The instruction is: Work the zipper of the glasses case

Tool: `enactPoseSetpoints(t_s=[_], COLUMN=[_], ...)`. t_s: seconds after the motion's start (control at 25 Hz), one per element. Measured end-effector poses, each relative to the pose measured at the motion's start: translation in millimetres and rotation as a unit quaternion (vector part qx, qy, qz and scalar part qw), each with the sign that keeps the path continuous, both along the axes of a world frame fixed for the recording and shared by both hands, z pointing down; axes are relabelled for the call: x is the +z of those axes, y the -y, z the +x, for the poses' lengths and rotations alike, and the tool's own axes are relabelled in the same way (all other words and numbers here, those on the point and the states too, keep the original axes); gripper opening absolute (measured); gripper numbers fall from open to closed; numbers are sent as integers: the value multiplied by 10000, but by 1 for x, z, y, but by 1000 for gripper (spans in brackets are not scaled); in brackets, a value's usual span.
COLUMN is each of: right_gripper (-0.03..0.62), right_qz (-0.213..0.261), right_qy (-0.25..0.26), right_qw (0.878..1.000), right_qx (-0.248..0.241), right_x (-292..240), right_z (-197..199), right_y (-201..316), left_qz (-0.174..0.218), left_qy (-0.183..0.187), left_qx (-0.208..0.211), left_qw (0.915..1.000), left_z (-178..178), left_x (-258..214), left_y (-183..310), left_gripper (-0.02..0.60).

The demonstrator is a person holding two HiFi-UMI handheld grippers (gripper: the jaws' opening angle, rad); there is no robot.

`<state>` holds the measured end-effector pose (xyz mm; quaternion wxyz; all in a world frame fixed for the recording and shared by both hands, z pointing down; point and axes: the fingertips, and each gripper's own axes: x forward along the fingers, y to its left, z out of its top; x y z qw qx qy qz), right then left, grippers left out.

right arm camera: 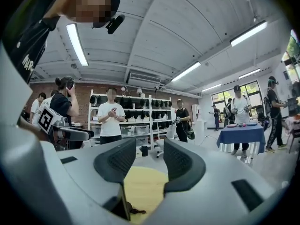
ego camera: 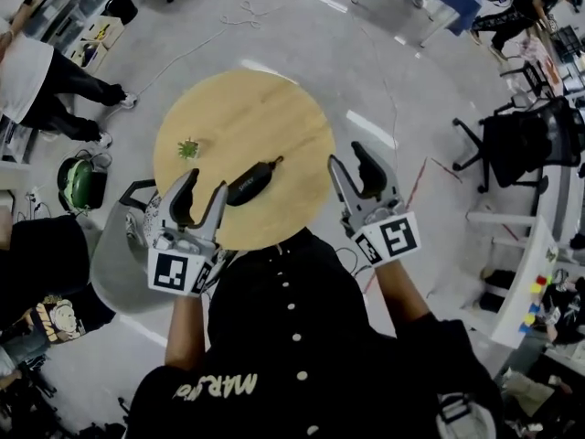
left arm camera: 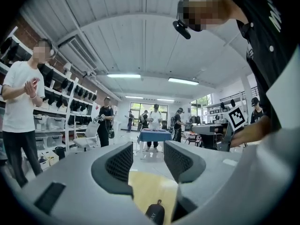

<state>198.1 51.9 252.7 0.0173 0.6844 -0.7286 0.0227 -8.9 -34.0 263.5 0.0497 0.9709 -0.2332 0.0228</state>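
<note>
Head view: glasses case (ego camera: 251,182) lying on the round table (ego camera: 274,108), between left gripper (ego camera: 206,183) and right gripper (ego camera: 347,155), touching neither; white print too small to read.
Left gripper view: jaws apart, empty; pin the near end first.
Right gripper view: jaws apart, empty; pinch the far-right pull (ego camera: 277,160), draw along the seam.

head view: one round wooden table (ego camera: 274,117), carrying one black glasses case (ego camera: 249,183) and one small green spiky item (ego camera: 188,148); two grippers, namely one left gripper (ego camera: 207,181) and one right gripper (ego camera: 347,154), each with two jaws; two marker cubes (ego camera: 178,273), one per gripper; one green round object (ego camera: 78,183) on the floor. left gripper view: one blue-covered table (left arm camera: 153,135).
</note>
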Motion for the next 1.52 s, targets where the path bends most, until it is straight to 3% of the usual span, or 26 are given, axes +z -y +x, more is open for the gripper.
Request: enactPoseSetpoints(t_s=[0.16, 0.24, 0.36, 0.52, 0.76, 0.88, 1.28, 1.52], right_gripper=[172, 172, 172, 172, 171, 170, 169, 169], right_qz=[-244, -403, -711, -1136, -1943, -2272, -3015, -3441], right_qy=[10, 8, -24, -138, -109, -110, -399, -483], right_qw=[9991, 9973, 9922, 9811, 9565, 9415, 9080, 8831], right_qx=[-353, -618, -1028, -1559, -2174, -2488, -2882, -3154], right_x=[17, 29, 56, 99, 166, 198, 273, 307], right_z=[8, 9, 9, 1, -13, -20, -42, -50], right_y=[14, 25, 43, 67, 85, 91, 113, 115], left_qz=[-159, -249, -430, -663, -933, -858, -1105, -1218], left_qy=[267, 593, 1255, 1594, 1998, 2263, 3158, 3484], left_qx=[21, 85, 241, 421, 758, 980, 1455, 1508], left_qw=[9995, 9979, 9909, 9841, 9724, 9653, 9311, 9171], left_z=[13, 17, 24, 30, 40, 47, 47, 53], left_x=[16, 35, 72, 118, 179, 209, 298, 319], left_y=[-5, -6, -7, -2, -6, -8, -11, -11], left_gripper=[196, 196, 196, 196, 196, 196, 196, 196])
